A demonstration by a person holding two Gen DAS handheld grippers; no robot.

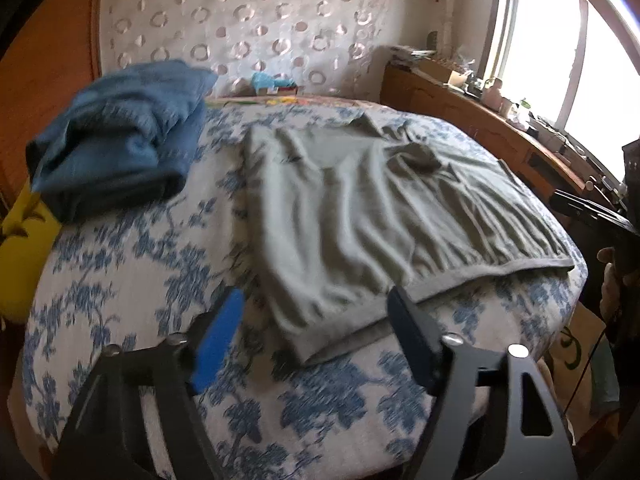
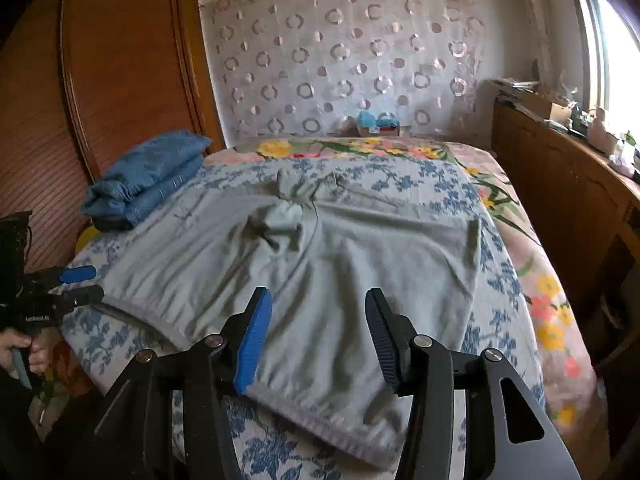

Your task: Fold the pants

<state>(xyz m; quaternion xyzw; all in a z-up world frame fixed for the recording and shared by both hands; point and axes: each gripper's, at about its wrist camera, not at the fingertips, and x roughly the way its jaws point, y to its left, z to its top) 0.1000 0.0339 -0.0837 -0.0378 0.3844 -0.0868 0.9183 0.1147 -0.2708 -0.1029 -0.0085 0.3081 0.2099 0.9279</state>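
Observation:
Grey-green pants (image 1: 360,216) lie spread and wrinkled on the bed (image 1: 120,280), which has a blue-flowered cover. My left gripper (image 1: 316,296) hovers at the pants' near corner, open, with nothing pinched between its blue and black fingers. The right wrist view shows the pants (image 2: 320,248) running away from me, their hem nearest. My right gripper (image 2: 317,294) stands open above that hem, pads off the cloth. The left gripper (image 2: 90,282) also shows at the pants' left edge, held by a hand (image 2: 24,352).
A folded stack of blue jeans (image 2: 148,176) sits at the bed's far left beside a wooden wardrobe (image 2: 120,60). A cluttered wooden cabinet (image 2: 560,184) runs under the window on the right. Small boxes (image 2: 376,124) stand at the bed's head. A yellow object (image 1: 20,256) lies off the left edge.

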